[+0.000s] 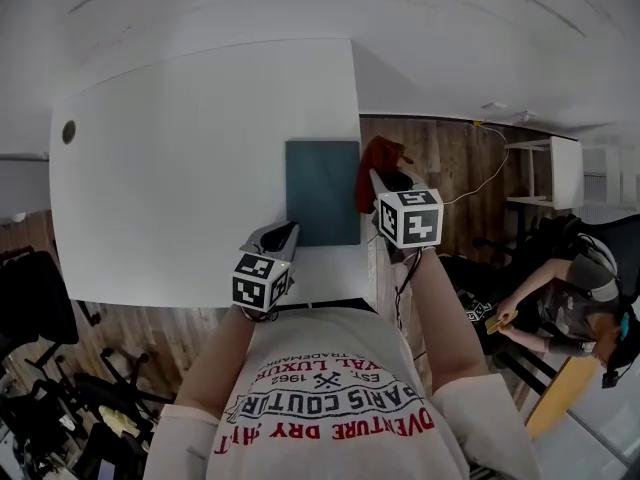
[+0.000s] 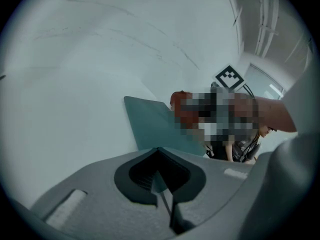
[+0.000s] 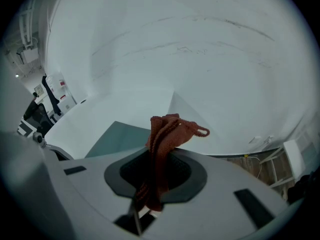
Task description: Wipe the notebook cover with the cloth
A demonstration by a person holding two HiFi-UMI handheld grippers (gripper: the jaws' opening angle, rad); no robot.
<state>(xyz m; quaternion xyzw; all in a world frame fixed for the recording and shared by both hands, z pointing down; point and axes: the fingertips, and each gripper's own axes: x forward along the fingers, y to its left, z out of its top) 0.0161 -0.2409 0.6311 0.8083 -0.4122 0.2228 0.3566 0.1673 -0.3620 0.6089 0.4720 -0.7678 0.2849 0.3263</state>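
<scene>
A dark teal notebook (image 1: pixel 322 191) lies flat near the right front corner of the white table (image 1: pixel 190 158). My right gripper (image 1: pixel 377 182) is shut on a rust-red knitted cloth (image 1: pixel 378 164), held just off the notebook's right edge, over the table's rim. In the right gripper view the cloth (image 3: pixel 165 149) stands up out of the closed jaws with the notebook (image 3: pixel 120 139) below and to the left. My left gripper (image 1: pixel 285 236) sits at the notebook's near left corner, jaws shut with nothing between them; the notebook (image 2: pixel 155 124) lies ahead of it.
The table's right edge runs close beside the notebook, with wooden floor (image 1: pixel 450 168) beyond. A seated person (image 1: pixel 560 288) is at the far right. A white shelf unit (image 1: pixel 548 173) stands behind. A small round hole (image 1: pixel 68 131) marks the table's left side.
</scene>
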